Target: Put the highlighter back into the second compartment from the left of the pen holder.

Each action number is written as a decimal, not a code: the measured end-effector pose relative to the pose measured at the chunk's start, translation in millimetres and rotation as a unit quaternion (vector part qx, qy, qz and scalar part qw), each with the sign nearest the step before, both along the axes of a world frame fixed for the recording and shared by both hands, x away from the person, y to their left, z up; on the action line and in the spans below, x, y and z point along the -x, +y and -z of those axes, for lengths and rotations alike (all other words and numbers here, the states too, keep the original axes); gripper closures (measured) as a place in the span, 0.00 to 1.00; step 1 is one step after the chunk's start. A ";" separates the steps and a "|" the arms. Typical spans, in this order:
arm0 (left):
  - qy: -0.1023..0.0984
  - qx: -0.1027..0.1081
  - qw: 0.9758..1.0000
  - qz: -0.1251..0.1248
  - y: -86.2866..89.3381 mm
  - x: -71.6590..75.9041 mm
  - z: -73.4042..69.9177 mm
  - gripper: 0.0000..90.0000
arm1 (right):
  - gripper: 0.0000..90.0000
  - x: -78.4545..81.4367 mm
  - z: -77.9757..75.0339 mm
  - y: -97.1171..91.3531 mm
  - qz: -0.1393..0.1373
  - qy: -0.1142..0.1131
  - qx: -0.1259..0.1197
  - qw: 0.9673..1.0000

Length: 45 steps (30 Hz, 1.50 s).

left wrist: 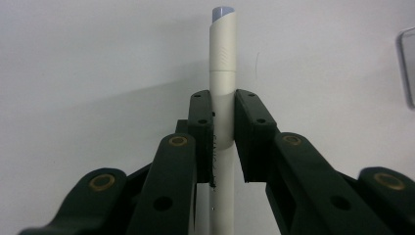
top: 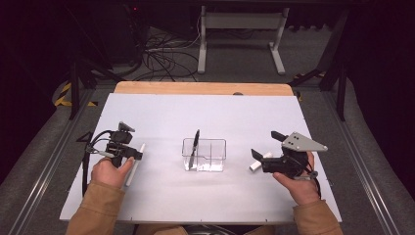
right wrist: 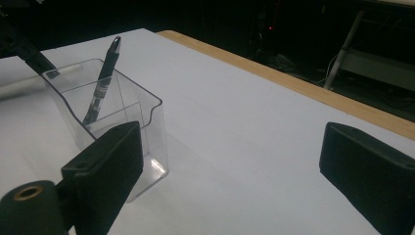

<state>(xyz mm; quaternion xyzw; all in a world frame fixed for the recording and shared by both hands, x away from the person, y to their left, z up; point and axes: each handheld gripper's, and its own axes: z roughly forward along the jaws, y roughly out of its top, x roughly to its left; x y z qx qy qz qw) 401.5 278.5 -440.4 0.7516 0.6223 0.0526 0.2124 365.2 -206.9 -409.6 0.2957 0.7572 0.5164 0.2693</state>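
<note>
A white marker lay on the white table at its left side, near the front edge, and we saw it clamped between the jaws of the left gripper. In the left gripper view the two black jaws pressed against the marker's barrel from either side, with its pale capped end pointing away from the camera. From the high view we found the same marker running near to far beside the left gripper, the person's left hand wrapped around the tool.

At the table's centre stood a clear plastic holder with an inner divider, and a black pen leaned upright in its left compartment. We saw that holder and pen again in the right gripper view, just beyond the near jaw.

To the right, the right gripper rested in the person's right hand with its jaws spread wide and nothing between them. A second white marker lay on the table just beside those jaws. A wooden strip edged the table's far side.
</note>
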 end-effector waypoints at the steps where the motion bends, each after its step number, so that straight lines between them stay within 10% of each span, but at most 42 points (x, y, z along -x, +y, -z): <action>1: -0.001 0.000 1.000 0.001 0.1 0.4 -1.0 0.88 | 0.10 0.0 0.0 0.0 0.000 0.000 0.000 1.000; 22: -0.084 0.019 0.996 0.032 -5.7 16.5 -31.8 0.88 | 0.10 0.2 0.0 0.5 0.000 0.000 0.000 1.000; 31: -0.147 0.048 0.987 0.048 -7.2 26.4 -48.4 0.88 | 0.10 0.1 0.1 0.9 0.000 0.000 0.000 1.000; 45: -0.245 0.102 0.961 0.075 -9.5 41.5 -67.1 0.87 | 0.10 0.6 -0.3 1.2 0.001 0.000 -0.001 1.000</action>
